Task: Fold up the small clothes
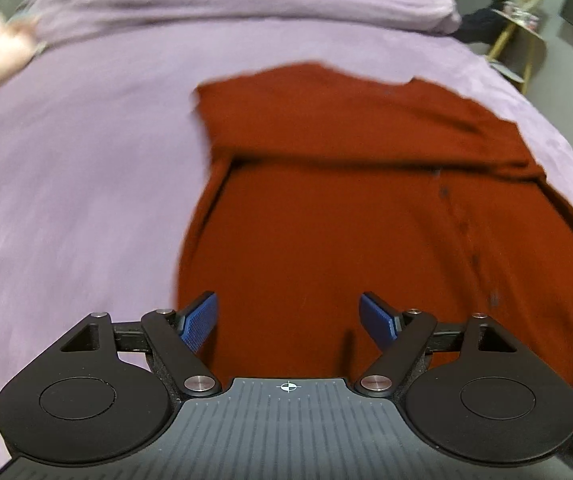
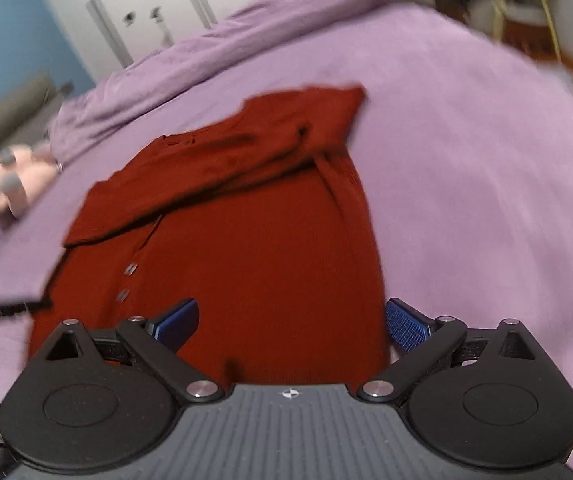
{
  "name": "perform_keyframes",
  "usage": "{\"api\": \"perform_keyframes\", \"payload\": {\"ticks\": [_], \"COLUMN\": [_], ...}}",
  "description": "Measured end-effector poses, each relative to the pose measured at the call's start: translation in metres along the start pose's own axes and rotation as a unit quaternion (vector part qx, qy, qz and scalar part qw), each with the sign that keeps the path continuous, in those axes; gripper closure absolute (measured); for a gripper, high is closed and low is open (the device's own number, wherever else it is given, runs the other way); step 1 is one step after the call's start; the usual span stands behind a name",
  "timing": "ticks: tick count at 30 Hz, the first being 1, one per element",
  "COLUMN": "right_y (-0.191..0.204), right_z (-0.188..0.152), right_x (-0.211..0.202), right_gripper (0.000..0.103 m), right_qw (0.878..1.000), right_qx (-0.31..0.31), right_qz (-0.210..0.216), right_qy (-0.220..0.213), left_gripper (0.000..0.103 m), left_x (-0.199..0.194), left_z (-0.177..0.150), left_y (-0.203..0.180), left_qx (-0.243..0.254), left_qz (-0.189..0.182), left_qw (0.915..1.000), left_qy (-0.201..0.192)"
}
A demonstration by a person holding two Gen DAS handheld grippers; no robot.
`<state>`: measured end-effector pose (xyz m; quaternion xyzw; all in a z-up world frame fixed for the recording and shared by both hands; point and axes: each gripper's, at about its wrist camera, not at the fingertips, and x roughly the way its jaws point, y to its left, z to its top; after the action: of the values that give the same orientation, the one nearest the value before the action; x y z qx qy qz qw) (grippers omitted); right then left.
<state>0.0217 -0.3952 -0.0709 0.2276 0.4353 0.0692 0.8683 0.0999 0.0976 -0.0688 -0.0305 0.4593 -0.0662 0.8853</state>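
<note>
Both grippers, left (image 1: 288, 322) and right (image 2: 290, 326), hang spread wide and empty over the red cardigan (image 1: 346, 220). Risk: pinching the purple sheet (image 1: 66, 200) too, dragging folded sleeves loose.

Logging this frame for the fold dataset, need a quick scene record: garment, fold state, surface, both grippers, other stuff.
garment: rust-red knit cardigan with small buttons
fold state: sleeves folded across the upper body; lower body lies flat
surface: lilac bed cover, cardigan lying on it
left gripper: open, holding nothing, near the cardigan's hem
right gripper: open, holding nothing, near the hem
other: pink soft toy at the bed's far edge, blurred
</note>
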Motion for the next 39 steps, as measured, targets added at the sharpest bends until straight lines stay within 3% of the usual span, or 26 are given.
{"api": "perform_keyframes", "payload": {"ticks": [4, 6, 9, 13, 17, 19, 21, 24, 26, 29, 33, 37, 39], "right_y": [-0.020, -0.023, -0.018, -0.009, -0.010, -0.015, -0.021, -0.031, -0.039, -0.044, -0.036, -0.016, -0.007], "right_z": [-0.023, -0.032, -0.039, -0.044, -0.043, -0.044, -0.044, -0.044, -0.041, -0.029, 0.007, 0.048, 0.065], "right_x": [-0.015, -0.014, -0.007, -0.004, -0.004, -0.004, -0.005, -0.003, -0.001, 0.000, 0.006, 0.021, 0.036], "right_gripper": [0.026, 0.038, 0.046, 0.053, 0.065, 0.076, 0.086, 0.093, 0.093, 0.094, 0.094, 0.094, 0.094], "right_qw": [0.998, 0.997, 0.996, 0.996, 0.995, 0.995, 0.994, 0.988, 0.982, 0.970, 0.966, 0.980, 0.989], "right_qx": [0.050, 0.058, 0.044, 0.019, 0.016, 0.025, 0.035, 0.078, 0.119, 0.174, 0.188, 0.139, 0.106], "right_qz": [-0.001, 0.010, 0.001, -0.008, -0.003, 0.005, 0.020, 0.056, 0.086, 0.135, 0.167, 0.140, 0.106], "right_qy": [0.031, 0.050, 0.076, 0.089, 0.095, 0.100, 0.106, 0.118, 0.120, 0.105, 0.063, 0.014, 0.000], "left_gripper": [0.028, 0.038, 0.046, 0.048, 0.060, 0.068, 0.088, 0.094, 0.095, 0.095, 0.095, 0.095, 0.095], "left_x": [-0.019, -0.018, -0.014, -0.011, -0.010, -0.010, -0.010, -0.008, -0.012, -0.027, -0.045, -0.034, -0.019], "left_z": [-0.038, -0.050, -0.061, -0.064, -0.061, -0.062, -0.064, -0.063, -0.057, -0.038, 0.002, 0.041, 0.052], "left_y": [0.024, 0.032, 0.037, 0.036, 0.038, 0.042, 0.043, 0.041, 0.043, 0.047, 0.054, 0.057, 0.048], "left_qx": [-0.039, -0.065, -0.097, -0.097, -0.094, -0.106, -0.108, -0.097, -0.104, -0.131, -0.147, -0.150, -0.128], "left_qz": [0.006, -0.002, -0.020, -0.034, -0.039, -0.049, -0.066, -0.083, -0.103, -0.138, -0.145, -0.110, -0.060], "left_qw": [0.9991, 0.9971, 0.9933, 0.9925, 0.9915, 0.9891, 0.9863, 0.9851, 0.9835, 0.9798, 0.9783, 0.9810, 0.9874], "left_qy": [0.018, 0.039, 0.058, 0.065, 0.081, 0.090, 0.105, 0.115, 0.107, 0.062, -0.011, -0.054, -0.071]}}
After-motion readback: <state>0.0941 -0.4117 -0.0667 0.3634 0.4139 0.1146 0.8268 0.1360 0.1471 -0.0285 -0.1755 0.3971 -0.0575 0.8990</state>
